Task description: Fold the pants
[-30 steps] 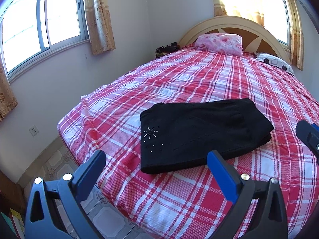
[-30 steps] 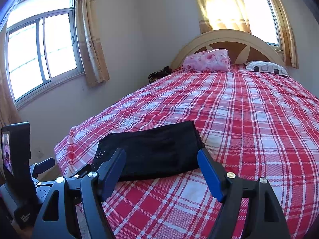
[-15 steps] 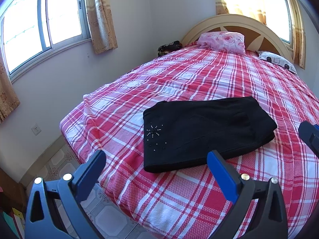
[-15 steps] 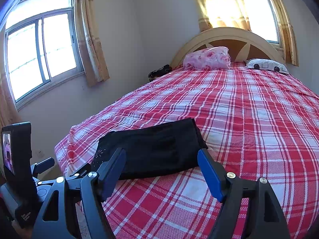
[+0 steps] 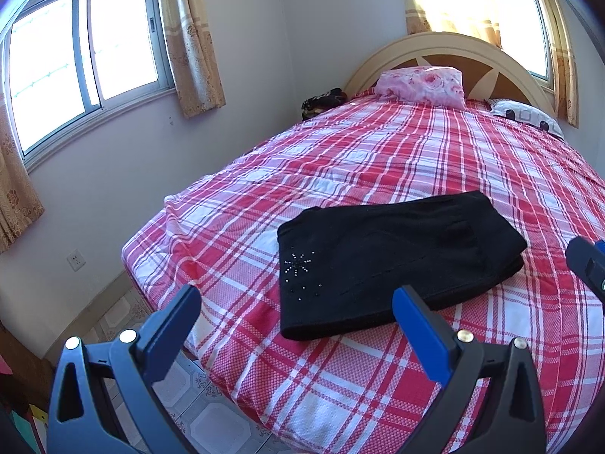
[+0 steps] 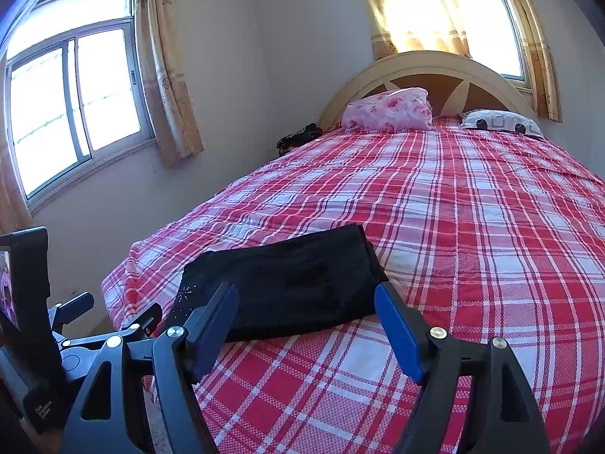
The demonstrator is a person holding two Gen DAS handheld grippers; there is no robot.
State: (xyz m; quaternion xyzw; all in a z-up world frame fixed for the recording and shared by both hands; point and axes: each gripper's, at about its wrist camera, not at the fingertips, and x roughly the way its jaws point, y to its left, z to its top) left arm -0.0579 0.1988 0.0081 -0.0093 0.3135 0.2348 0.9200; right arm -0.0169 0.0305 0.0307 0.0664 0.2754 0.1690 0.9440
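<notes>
Black pants [image 5: 393,253] lie folded in a flat rectangle on the red plaid bed [image 5: 378,159], near its foot; a rhinestone star marks the near-left corner. They also show in the right wrist view [image 6: 287,283]. My left gripper [image 5: 295,302] is open and empty, held above and in front of the pants, apart from them. My right gripper [image 6: 306,299] is open and empty, low over the bed just in front of the pants. The right gripper's tip shows at the left view's right edge [image 5: 586,265].
A pink pillow [image 5: 423,85] and a white patterned pillow [image 5: 525,115] lie by the headboard [image 5: 446,47]. A dark bundle [image 5: 323,102] sits at the bed's far-left corner. Tiled floor [image 5: 124,314] lies left of the bed, below the windowed wall. The left gripper's body [image 6: 41,333] fills the right view's lower left.
Both grippers have drawn back a little from the pants, staying open. The pants have not moved.
</notes>
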